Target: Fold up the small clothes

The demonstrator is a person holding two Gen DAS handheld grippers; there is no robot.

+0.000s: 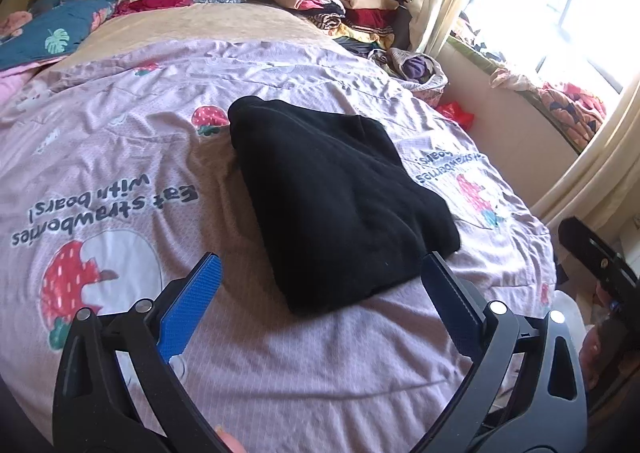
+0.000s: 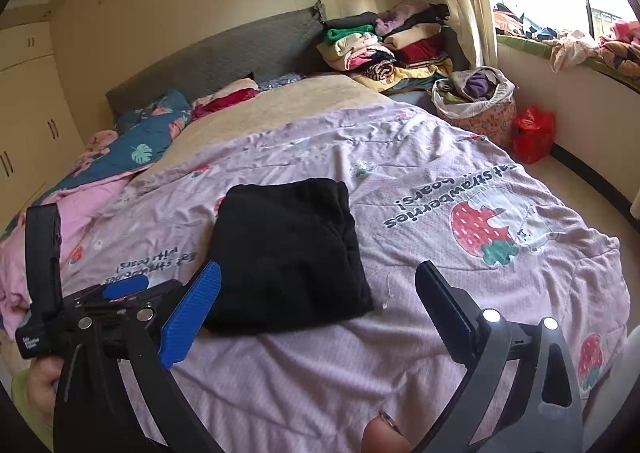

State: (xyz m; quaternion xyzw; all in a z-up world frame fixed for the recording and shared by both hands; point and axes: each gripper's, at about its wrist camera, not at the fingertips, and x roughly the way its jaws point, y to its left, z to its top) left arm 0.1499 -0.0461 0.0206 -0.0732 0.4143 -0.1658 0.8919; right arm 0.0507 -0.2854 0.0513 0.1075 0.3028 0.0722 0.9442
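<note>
A folded black garment [image 1: 340, 205] lay flat on the quilt [image 1: 120, 157] of the bed, a compact, roughly rectangular bundle near the middle of the pink cover printed with strawberries and the words "Eat strawberries with bears!". The left tongs [image 1: 320, 277] were spread wide and released, with nothing between their blue pads [image 1: 192, 305]; in the left wrist view the near edge of the garment sat just beyond the tips, and whether the right-hand tip touched the cloth could not be told. The right tongs [image 2: 318, 285] were likewise wide open and empty, their tips standing over the near end of the garment's right side in the right wrist view, with the garment lying mostly to the left between them. In that same view the left tongs showed at the lower left edge, close beside the garment's near left corner, with part of a hand [image 2: 40, 377] beneath them. A fingertip [image 2: 384, 433] showed at the bottom edge of the right wrist view. At the head of the bed were a grey headboard [image 2: 224, 53], a blue leaf-print blanket [image 2: 152, 137] and a stack of folded clothes [image 2: 384, 45]. A fabric basket [image 2: 476, 105] and a red bag [image 2: 534, 133] stood on the floor by the window.
</note>
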